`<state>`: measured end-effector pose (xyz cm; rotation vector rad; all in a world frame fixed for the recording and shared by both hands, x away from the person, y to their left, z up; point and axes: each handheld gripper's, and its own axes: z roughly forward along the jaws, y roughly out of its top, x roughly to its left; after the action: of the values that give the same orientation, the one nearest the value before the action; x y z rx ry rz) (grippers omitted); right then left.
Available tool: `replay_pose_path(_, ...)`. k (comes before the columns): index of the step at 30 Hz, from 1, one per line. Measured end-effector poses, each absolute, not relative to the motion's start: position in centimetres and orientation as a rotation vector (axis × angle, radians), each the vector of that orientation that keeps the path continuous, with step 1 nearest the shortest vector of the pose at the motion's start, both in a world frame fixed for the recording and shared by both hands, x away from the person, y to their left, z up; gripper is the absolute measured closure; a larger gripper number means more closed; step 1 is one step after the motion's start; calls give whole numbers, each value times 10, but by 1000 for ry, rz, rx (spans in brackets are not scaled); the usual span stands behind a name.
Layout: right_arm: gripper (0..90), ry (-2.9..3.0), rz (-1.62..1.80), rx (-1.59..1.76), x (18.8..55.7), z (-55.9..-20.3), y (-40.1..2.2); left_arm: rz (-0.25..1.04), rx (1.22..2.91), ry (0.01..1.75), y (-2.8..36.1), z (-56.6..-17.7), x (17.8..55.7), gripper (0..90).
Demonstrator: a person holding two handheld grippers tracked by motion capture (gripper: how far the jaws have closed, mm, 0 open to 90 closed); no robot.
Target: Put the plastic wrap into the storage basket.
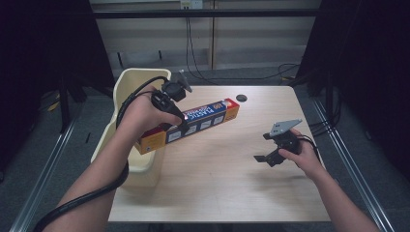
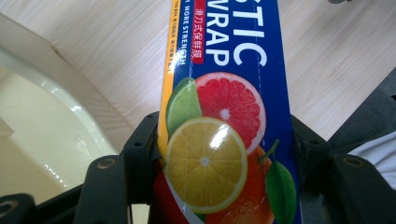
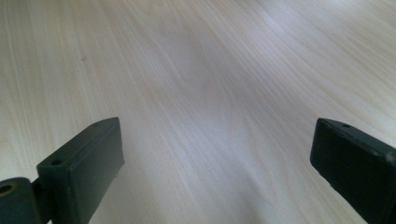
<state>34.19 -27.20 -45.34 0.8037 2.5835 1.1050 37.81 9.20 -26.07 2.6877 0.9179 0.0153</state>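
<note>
Left gripper — jaws clamped across plastic wrap box, carrying it by cream bin; right gripper — jaws apart, idle.

The plastic wrap box is deep blue along its length with white lettering, a yellow edge stripe, red at its far right end and orange-yellow at its near left end; close up it carries a pattern of cut citrus, a pink-red grapefruit slice, a yellow lemon slice, a green lime wedge and green leaves. The bin at the left is pale cream, and the table is light wood with fine straight grain. Both grippers' jaws are matt black, and a small round dark disc lies far on the table.
</note>
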Motion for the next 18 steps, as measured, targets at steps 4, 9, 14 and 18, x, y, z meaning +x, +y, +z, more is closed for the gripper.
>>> replay_pose_path(4,27,2586,1093,808,343,-456,-272,15,2673,937,99,-257,378,403)
replay_pose_path(9,24,2576,1094,822,344,-460,-272,13,2660,973,104,-251,377,403)
replay_pose_path(14,25,2577,1087,829,345,-460,-271,18,2643,998,111,-244,376,403)
replay_pose_path(18,24,2569,1106,833,344,-459,-273,12,2623,1028,117,-241,377,403)
